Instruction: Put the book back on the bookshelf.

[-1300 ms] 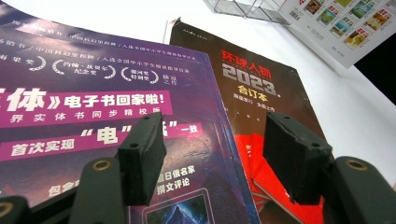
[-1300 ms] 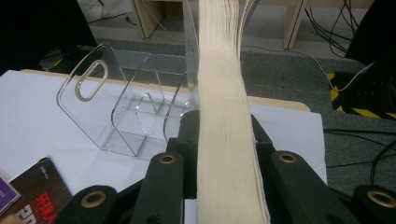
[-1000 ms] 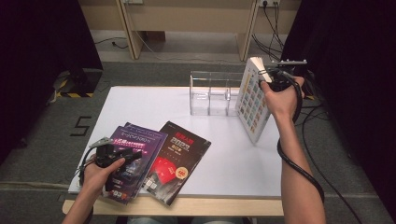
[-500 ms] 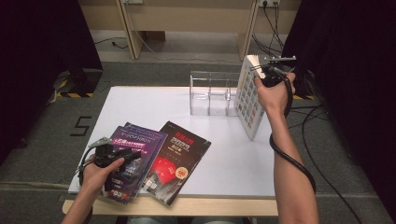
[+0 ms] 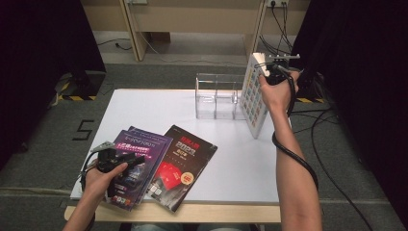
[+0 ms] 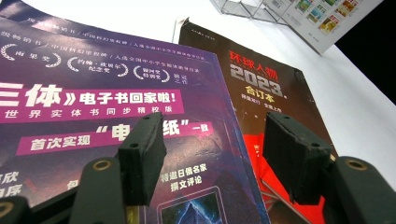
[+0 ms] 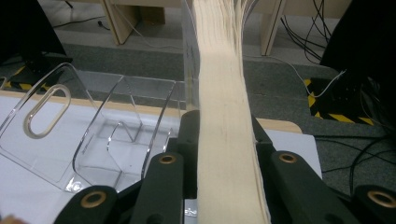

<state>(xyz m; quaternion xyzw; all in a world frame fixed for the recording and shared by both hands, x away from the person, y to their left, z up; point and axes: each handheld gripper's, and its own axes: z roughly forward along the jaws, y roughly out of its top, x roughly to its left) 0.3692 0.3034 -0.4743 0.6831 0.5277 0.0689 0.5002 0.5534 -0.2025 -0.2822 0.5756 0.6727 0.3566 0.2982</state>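
Book (image 5: 253, 94) with tiled cover, seemingly thick, upright in right tool (image 5: 266, 72)

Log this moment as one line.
right tongs: clamp white book upright by clear rack | left tongs: open over purple magazine

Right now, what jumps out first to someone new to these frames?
The right gripper holds a thick white book upright at the table's far right, beside the clear acrylic file holder. Near the front left, the left gripper hovers open over a purple magazine that overlaps a black one.
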